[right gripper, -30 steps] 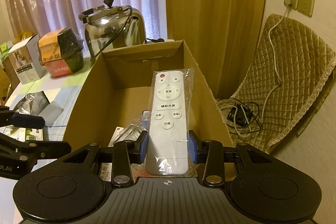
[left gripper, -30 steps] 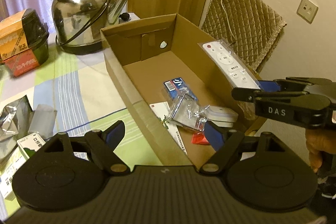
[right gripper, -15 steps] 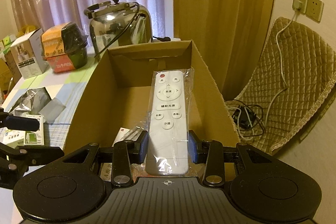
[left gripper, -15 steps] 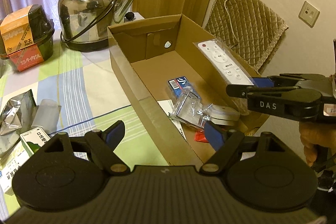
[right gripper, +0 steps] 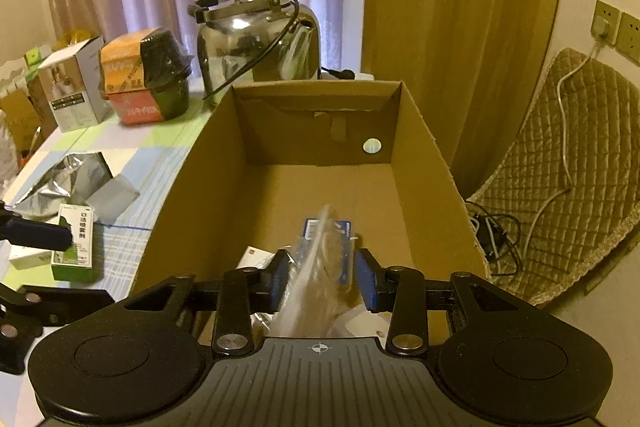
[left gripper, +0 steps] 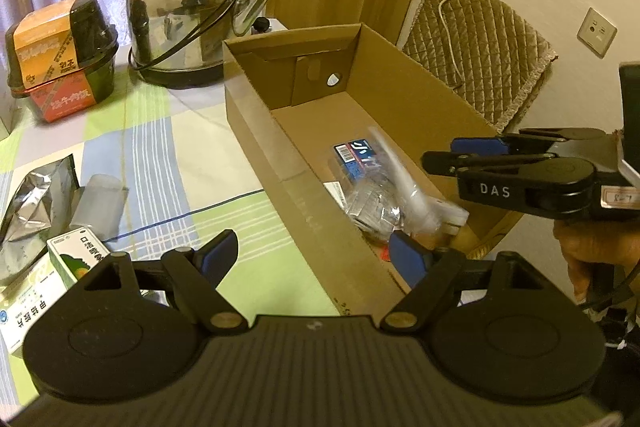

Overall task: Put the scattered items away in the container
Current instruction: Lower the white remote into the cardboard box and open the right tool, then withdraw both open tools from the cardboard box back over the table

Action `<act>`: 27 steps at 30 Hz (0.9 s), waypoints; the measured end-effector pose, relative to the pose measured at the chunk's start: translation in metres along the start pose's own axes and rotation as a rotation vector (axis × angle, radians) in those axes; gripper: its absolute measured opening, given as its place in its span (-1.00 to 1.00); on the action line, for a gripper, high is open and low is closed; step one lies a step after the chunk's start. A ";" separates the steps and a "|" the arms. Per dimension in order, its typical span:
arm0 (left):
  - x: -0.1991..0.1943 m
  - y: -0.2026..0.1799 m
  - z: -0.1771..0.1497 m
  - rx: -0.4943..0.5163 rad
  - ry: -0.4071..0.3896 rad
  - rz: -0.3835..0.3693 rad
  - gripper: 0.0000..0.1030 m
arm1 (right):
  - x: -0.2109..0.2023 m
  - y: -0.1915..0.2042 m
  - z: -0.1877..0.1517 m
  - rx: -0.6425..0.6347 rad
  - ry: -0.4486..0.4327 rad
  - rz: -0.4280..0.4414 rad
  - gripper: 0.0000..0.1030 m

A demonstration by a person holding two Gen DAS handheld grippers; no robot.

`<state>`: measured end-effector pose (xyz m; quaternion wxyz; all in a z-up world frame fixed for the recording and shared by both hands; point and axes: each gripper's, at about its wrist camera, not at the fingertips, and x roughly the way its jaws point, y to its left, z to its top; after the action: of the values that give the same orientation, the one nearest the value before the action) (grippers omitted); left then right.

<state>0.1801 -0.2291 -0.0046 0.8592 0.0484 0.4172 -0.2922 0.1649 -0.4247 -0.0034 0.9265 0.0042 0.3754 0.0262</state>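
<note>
- The right gripper [right gripper: 320, 281] has let go. Half a second ago its blue pads squeezed a white remote in a clear bag. Now the jaws stand a little apart, with nothing pinched between them.
- The remote [left gripper: 404, 183] is falling. It shows only as a pale blur, tipping down between the pads and into the cardboard box [left gripper: 256, 131].
- It is coming down on the pile at the near end of the box, by the crinkly clear packet [left gripper: 370, 205] and the blue packet [left gripper: 354, 155].
- So the remote is as good as put away. That is one more thing tidied.
- The left gripper [left gripper: 316, 255] has its jaws wide open and holds nothing. It hangs over the near wall of the box, with one pad over the tablecloth [left gripper: 168, 155] and one over the box.
- More things wait on the cloth to the left: a green and white medicine box [left gripper: 74, 251], a silver foil bag [left gripper: 34, 203] and a small grey pouch [left gripper: 100, 203].
- I think one of those comes next. The empty left gripper is nearest to them.
- The kettle [left gripper: 188, 15] and the noodle bowl [left gripper: 60, 51] stand farther back.
</note>
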 end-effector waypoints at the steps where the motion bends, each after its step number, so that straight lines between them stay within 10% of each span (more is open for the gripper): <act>1: -0.001 0.001 -0.001 -0.003 0.000 0.001 0.54 | -0.001 -0.001 -0.002 0.006 0.002 0.001 -0.18; 18: -0.044 0.016 -0.027 -0.043 -0.017 0.034 0.56 | -0.046 0.016 -0.020 0.043 -0.031 -0.002 -0.18; 20: -0.053 0.020 -0.032 -0.049 -0.018 0.044 0.56 | -0.055 0.022 -0.020 0.047 -0.049 0.000 0.08; 21: -0.058 0.022 -0.034 -0.054 -0.019 0.050 0.57 | -0.061 0.025 -0.020 0.051 -0.067 -0.003 0.62; 27: -0.086 0.033 -0.050 -0.077 -0.025 0.084 0.61 | -0.088 0.053 -0.020 0.027 -0.101 0.031 0.69</act>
<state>0.1226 -0.1456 0.0223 0.8771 0.0293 0.4149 -0.2401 0.0855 -0.3765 0.0443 0.9435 0.0239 0.3285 0.0353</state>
